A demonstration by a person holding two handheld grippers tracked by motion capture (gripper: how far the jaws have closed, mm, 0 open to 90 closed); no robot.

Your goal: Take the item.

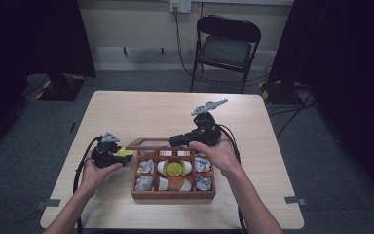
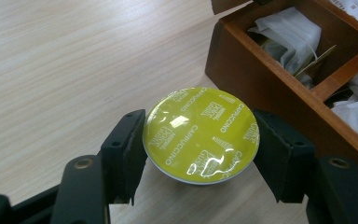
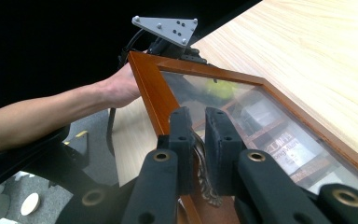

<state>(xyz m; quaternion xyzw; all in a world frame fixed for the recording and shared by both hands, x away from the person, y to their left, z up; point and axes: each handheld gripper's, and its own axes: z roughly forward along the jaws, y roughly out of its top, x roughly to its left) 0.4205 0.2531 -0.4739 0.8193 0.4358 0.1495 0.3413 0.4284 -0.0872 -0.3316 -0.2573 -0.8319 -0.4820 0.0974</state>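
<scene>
A wooden compartment box (image 1: 173, 194) stands at the table's front middle, with its glass lid (image 3: 150, 95) raised. My right gripper (image 3: 199, 116) is shut on the small metal handle (image 3: 204, 179) at the lid's front edge and holds the lid up; in the high view this gripper (image 1: 174, 142) is over the box's back left. My left gripper (image 2: 199, 122) is shut on a yellow coffee capsule (image 2: 200, 140), a pad on each side, just above the table and left of the box wall (image 2: 270, 79). From above, the left gripper (image 1: 121, 154) is beside the box's left end.
Another yellow capsule (image 1: 174, 168) lies in the box's middle compartment, with white sachets (image 1: 145, 166) in the ones around it. The person's hand (image 3: 116, 88) shows behind the lid frame. A folding chair (image 1: 226, 46) stands beyond the table's far edge. Bare tabletop (image 1: 146, 112) lies behind the box.
</scene>
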